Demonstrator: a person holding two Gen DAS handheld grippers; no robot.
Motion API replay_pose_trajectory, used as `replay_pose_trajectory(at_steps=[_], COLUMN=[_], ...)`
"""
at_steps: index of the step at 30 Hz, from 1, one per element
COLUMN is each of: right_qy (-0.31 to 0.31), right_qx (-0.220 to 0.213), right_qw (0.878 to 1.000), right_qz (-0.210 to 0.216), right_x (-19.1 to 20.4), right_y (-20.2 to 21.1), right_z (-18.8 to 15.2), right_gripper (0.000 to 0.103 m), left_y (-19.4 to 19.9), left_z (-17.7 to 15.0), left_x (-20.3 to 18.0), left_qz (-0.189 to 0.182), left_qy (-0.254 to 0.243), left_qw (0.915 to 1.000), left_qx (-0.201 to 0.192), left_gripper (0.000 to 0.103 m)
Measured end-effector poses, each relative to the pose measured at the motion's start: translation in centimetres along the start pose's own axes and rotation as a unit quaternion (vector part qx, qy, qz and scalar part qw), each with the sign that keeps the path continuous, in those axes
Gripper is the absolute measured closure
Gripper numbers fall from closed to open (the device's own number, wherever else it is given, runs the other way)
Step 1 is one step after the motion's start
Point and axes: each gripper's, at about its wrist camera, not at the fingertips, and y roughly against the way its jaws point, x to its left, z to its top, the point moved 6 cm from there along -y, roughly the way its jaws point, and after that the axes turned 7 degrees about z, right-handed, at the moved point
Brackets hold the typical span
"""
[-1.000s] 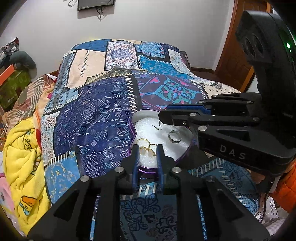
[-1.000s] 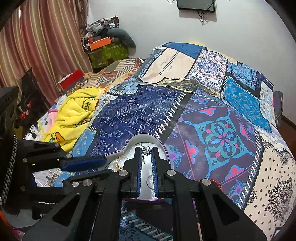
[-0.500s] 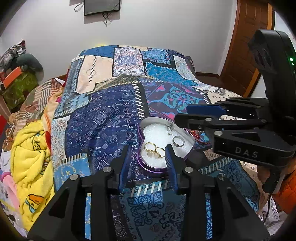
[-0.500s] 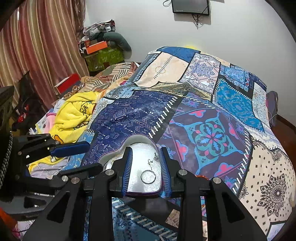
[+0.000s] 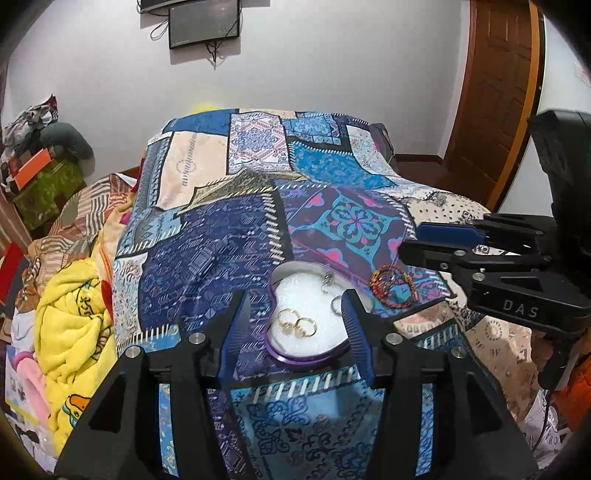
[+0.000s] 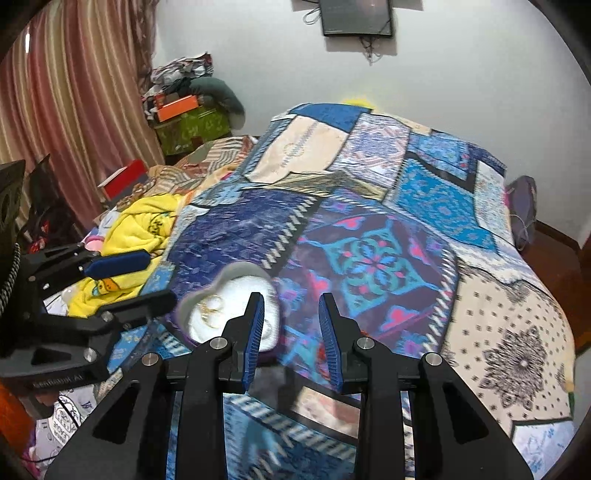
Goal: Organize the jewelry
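Note:
A purple heart-shaped tin (image 5: 306, 360) with a white foam lining lies on the patchwork bedspread (image 5: 207, 254). In it lie two gold hoops (image 5: 297, 325), a silver ring (image 5: 337, 304) and a small silver earring (image 5: 327, 282). A red beaded bracelet (image 5: 393, 291) rests on the spread just right of the tin. My left gripper (image 5: 293, 314) hovers over the tin's near edge, jaws opening, pads touching nothing. My right gripper (image 6: 291, 306) stands open and empty over the spread right of the blurred tin (image 6: 236, 267). Each gripper shows in the other's view, the right (image 5: 417, 243) and the left (image 6: 155, 280).
A yellow blanket (image 5: 70, 332) and other bedding pile up along the bed's left side. Boxes and clothes (image 6: 188, 114) stack in the far corner by a curtain (image 6: 74, 92). A wooden door (image 5: 495, 92) stands at the right. A screen (image 5: 203, 22) hangs on the far wall.
Both grippers opened and drew back and up from the tin. The right one let the earring go into the tin and swung to the right. The bracelet came into view.

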Motion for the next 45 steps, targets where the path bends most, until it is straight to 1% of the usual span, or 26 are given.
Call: replay_pose_trajectory(at_steps=[5,11,14,16,20,22,23,25,26,27,31,34,38,40,42,45], right_qy=[-0.024,-0.058,-0.072,-0.085,-0.092,-0.091,-0.091,-0.090,-0.090,-0.090,-0.090,-0.091,-0.090,-0.084,-0.074,-0.060], right_qx=[-0.001,0.014,0.028,0.038,0.053,0.058,0.059,0.062,0.063,0.063,0.064,0.068,0.077,0.084,0.097,0.108], right_qw=[0.999,0.997,0.996,0.995,0.994,0.994,0.994,0.994,0.994,0.994,0.994,0.993,0.993,0.993,0.992,0.992], right_qz=[-0.027,-0.049,-0.051,-0.045,-0.037,-0.034,-0.032,-0.027,-0.026,-0.024,-0.017,-0.012,-0.010,-0.009,-0.007,-0.003], right_x=[-3.2,-7.2,-8.5,-9.2,-9.8,-9.9,-9.9,-9.9,-9.9,-9.9,-10.0,-10.2,-10.2,-10.1,-10.0,-9.6], right_y=[1.5,2.2,2.1,1.9,1.1,0.8,0.7,0.5,0.4,0.4,0.0,-0.4,-1.1,-1.5,-2.2,-2.9], right_z=[-0.9,-3.0,-4.2,-5.1,-5.9,-6.2,-6.2,-6.4,-6.4,-6.5,-6.5,-6.6,-6.7,-6.7,-6.7,-6.6], right_gripper=[0.075,0.075,0.075,0.075,0.075,0.075,0.075,0.075,0.075,0.075,0.075,0.075,0.075,0.075,0.075,0.075], left_y=[-0.5,-2.4,-3.3,-4.1,-5.6,-6.4,-6.8,-7.7,-8.0,-8.3,-9.0,-9.5,-10.1,-10.6,-11.0,-11.1], left_z=[0.9,1.4,1.5,1.5,1.1,0.9,0.7,0.2,0.1,0.0,-0.1,0.0,0.2,0.1,-0.1,-0.3], left_x=[-1.6,-4.3,-5.6,-6.4,-8.1,-9.1,-9.6,-10.8,-11.2,-11.5,-12.2,-12.4,-11.8,-11.4,-11.3,-11.3], left_qz=[-0.009,-0.026,-0.035,-0.041,-0.058,-0.065,-0.068,-0.075,-0.074,-0.069,-0.070,-0.058,-0.047,-0.055,-0.066,-0.075], left_qy=[-0.006,-0.023,-0.033,-0.040,-0.051,-0.059,-0.063,-0.070,-0.075,-0.079,-0.084,-0.094,-0.087,-0.078,-0.072,-0.066], left_qw=[0.9999,0.9993,0.9987,0.9981,0.9963,0.9950,0.9943,0.9927,0.9922,0.9921,0.9914,0.9914,0.9923,0.9918,0.9906,0.9899], left_qx=[-0.003,0.011,0.018,0.022,0.039,0.048,0.052,0.064,0.067,0.068,0.072,0.071,0.075,0.085,0.095,0.100], left_gripper=[0.051,0.051,0.051,0.051,0.051,0.058,0.063,0.070,0.077,0.079,0.081,0.084,0.085,0.086,0.091,0.094])
